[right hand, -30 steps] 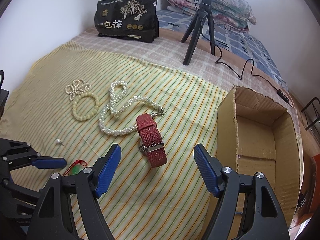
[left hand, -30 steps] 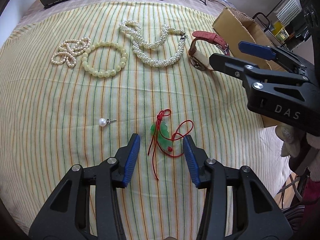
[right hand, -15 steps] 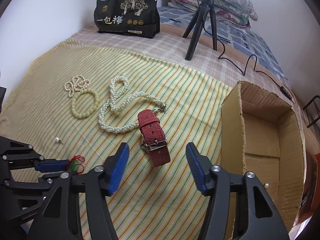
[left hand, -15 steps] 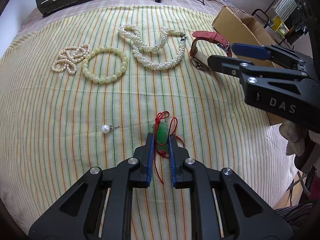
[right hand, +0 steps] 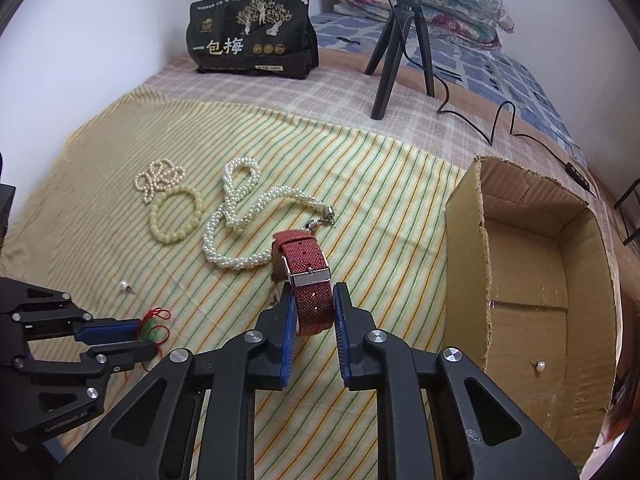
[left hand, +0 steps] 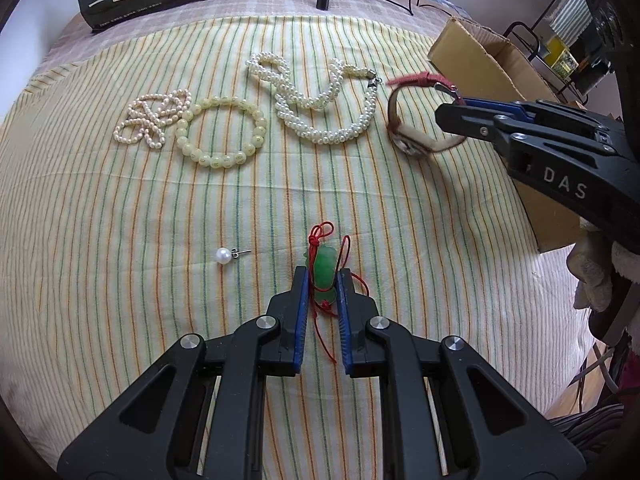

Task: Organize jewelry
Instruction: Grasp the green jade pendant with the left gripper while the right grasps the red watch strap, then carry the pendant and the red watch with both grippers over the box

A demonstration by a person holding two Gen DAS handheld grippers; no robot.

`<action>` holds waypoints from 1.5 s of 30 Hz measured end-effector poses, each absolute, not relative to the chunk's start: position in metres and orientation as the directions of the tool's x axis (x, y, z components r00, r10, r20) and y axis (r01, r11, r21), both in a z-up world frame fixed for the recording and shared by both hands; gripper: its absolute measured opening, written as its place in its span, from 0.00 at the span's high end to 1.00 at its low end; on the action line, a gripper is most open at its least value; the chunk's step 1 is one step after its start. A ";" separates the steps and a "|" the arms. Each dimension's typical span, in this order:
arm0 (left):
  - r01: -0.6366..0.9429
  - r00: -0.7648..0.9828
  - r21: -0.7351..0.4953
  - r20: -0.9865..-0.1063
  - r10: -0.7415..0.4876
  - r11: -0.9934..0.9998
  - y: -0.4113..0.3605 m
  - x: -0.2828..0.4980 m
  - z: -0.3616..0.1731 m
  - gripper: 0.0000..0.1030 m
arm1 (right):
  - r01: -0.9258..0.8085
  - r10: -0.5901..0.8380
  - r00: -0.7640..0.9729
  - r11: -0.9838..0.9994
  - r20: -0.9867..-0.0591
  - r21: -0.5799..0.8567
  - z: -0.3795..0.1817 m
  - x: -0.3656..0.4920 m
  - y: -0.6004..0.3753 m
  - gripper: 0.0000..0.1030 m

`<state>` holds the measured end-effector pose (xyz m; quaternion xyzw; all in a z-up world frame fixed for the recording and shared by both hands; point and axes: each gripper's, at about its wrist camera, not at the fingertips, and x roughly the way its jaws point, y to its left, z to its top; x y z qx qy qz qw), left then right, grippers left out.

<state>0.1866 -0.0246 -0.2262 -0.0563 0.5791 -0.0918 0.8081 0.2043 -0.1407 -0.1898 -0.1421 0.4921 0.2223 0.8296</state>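
Item one, green jade pendant (left hand: 325,270) on its red cord (left hand: 323,324): I have it pinched between the blue pads of my left gripper (left hand: 322,280), low on the striped cloth (left hand: 120,208), the knot showing just past the fingertips and the loose cord trailing back between the fingers. Item two, red watch (right hand: 308,280): my right gripper (right hand: 313,300) is clamped on its strap just below the silver buckle, the watch face hanging on the far side, off to the right of my left fingers. Item three, pearl earring (left hand: 224,256): lying loose just left of the left fingertips. Item four, twisted pearl necklace (left hand: 320,100): ahead of the left fingers, its clasp near the watch. Item five, pale bead bracelet (left hand: 220,132), with a small seed-pearl strand (left hand: 150,120) touching its left side. Item six, cardboard box (right hand: 532,280): right of the right fingers, a second pearl stud (right hand: 540,367) inside on its floor. Beyond all: a black bag (right hand: 256,44) and a tripod (right hand: 400,44).
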 end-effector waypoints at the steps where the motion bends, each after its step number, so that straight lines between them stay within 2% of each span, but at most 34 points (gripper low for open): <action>1: 0.081 0.314 -0.199 -0.925 -0.215 0.977 -0.024 0.187 -0.226 0.88 | -0.509 0.233 0.418 0.861 -0.878 -0.013 -0.189 0.204 -0.141 0.85; 24: 0.149 0.419 -0.272 -0.854 -0.310 0.951 -0.045 0.181 -0.165 0.88 | -0.457 0.266 0.523 0.890 -0.810 -0.002 -0.140 0.200 -0.168 0.86; 45: 0.259 0.449 -0.329 -0.792 -0.415 0.908 -0.109 0.186 -0.129 0.88 | -0.333 0.207 0.615 0.943 -0.761 -0.013 -0.106 0.194 -0.240 0.86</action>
